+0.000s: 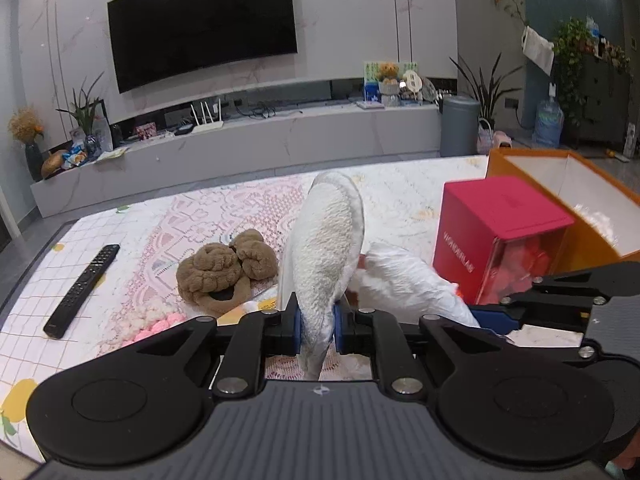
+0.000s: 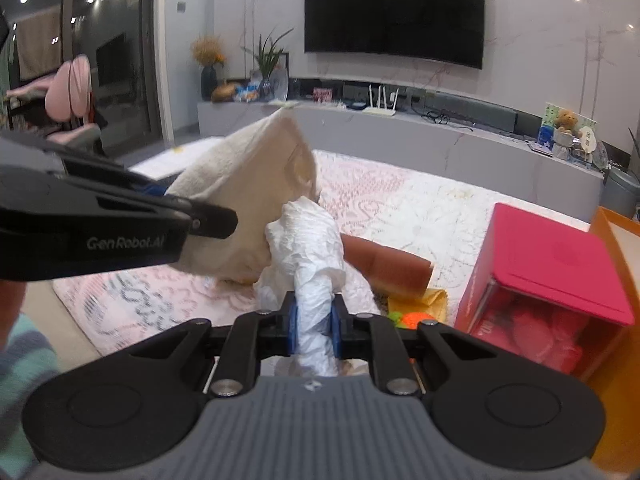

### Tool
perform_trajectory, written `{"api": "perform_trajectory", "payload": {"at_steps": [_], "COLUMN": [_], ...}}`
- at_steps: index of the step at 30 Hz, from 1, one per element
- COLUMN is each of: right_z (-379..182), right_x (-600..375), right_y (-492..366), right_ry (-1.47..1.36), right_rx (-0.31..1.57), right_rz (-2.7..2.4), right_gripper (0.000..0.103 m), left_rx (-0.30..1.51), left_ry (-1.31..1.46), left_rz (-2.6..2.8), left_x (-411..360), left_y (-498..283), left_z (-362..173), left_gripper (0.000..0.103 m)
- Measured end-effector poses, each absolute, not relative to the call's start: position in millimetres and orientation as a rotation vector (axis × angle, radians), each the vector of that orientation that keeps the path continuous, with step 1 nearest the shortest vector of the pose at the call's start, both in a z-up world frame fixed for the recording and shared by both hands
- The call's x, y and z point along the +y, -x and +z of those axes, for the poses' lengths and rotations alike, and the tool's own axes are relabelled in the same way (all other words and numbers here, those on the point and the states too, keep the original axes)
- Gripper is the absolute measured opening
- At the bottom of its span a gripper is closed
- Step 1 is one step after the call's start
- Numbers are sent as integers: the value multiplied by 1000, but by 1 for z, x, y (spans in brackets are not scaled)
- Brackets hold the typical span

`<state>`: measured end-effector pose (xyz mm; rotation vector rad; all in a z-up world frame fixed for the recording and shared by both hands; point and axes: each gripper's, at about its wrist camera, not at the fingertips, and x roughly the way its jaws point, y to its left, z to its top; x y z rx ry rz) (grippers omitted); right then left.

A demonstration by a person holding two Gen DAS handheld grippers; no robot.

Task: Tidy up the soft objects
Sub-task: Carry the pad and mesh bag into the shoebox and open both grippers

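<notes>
A slip is the likely failure: each soft piece is pinched only at one thin edge and could slide out when swung toward the open orange cardboard box [image 1: 568,200] at far right. The left gripper [image 1: 317,322] is clamped on the white fleecy insole-shaped pad [image 1: 326,240], held upright above the patterned bedspread [image 1: 224,208]. The right gripper [image 2: 314,322] is clamped on the crumpled white wrapper [image 2: 308,240], just right of the pad.
</notes>
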<state>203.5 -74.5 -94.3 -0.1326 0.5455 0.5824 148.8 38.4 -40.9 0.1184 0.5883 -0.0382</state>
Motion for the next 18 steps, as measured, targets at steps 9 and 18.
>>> {"api": "perform_trajectory", "payload": {"at_steps": [9, 18], "right_z": [-66, -43], "right_x": [-118, -164], "right_y": [-163, -123], "right_ry": [25, 1], "right_rx": [514, 475], "right_rz": [556, 465], "right_gripper": [14, 14], "left_rx": [552, 522], "left_ry": [-98, -63], "left_rz": [-71, -163], "left_x": [17, -18], "left_y": [-116, -92], "left_z": [-19, -7], "left_gripper": [16, 16]}}
